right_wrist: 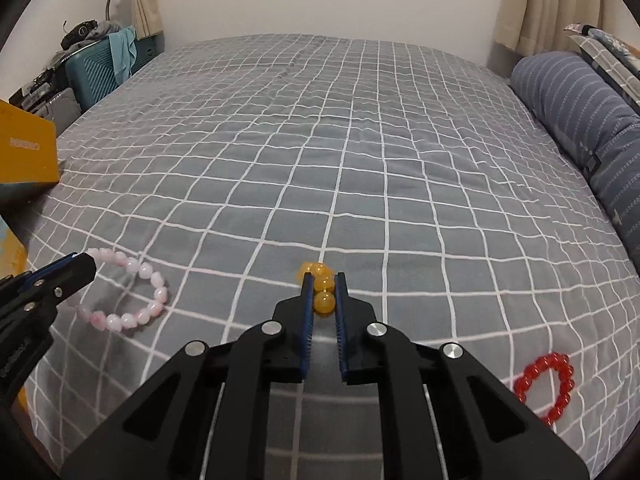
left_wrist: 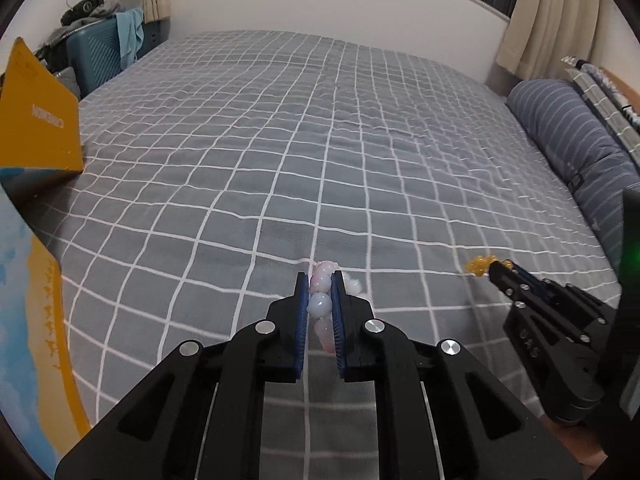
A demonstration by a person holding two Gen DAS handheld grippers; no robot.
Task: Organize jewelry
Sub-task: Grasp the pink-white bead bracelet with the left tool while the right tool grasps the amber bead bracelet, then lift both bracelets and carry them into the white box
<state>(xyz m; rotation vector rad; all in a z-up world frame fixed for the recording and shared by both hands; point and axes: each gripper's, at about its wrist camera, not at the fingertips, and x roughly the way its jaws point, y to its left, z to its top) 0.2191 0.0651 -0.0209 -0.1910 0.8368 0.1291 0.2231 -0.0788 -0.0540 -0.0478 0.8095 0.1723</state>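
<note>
Left gripper [left_wrist: 320, 280] pinches the pink bead bracelet [right_wrist: 132, 296] lying on the checked bedspread [left_wrist: 280, 152] | right gripper [right_wrist: 323, 280] clamps the amber bracelet [right_wrist: 320, 288] | red bracelet [right_wrist: 546, 386] lies apart | advice: lift slowly, keeping strands clear, toward the yellow box [left_wrist: 36, 128].

pink bracelet [right_wrist: 128, 294] left on bed [right_wrist: 360, 152], amber bracelet [right_wrist: 322, 290] centre, red bracelet [right_wrist: 546, 386] right

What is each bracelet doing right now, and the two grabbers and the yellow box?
pink bracelet: on the bed, one end pinched in the left gripper.
yellow bracelet: bunched, pinched in the right gripper.
red bracelet: lying loose on the bed, untouched.
yellow box: lid standing open.
</note>
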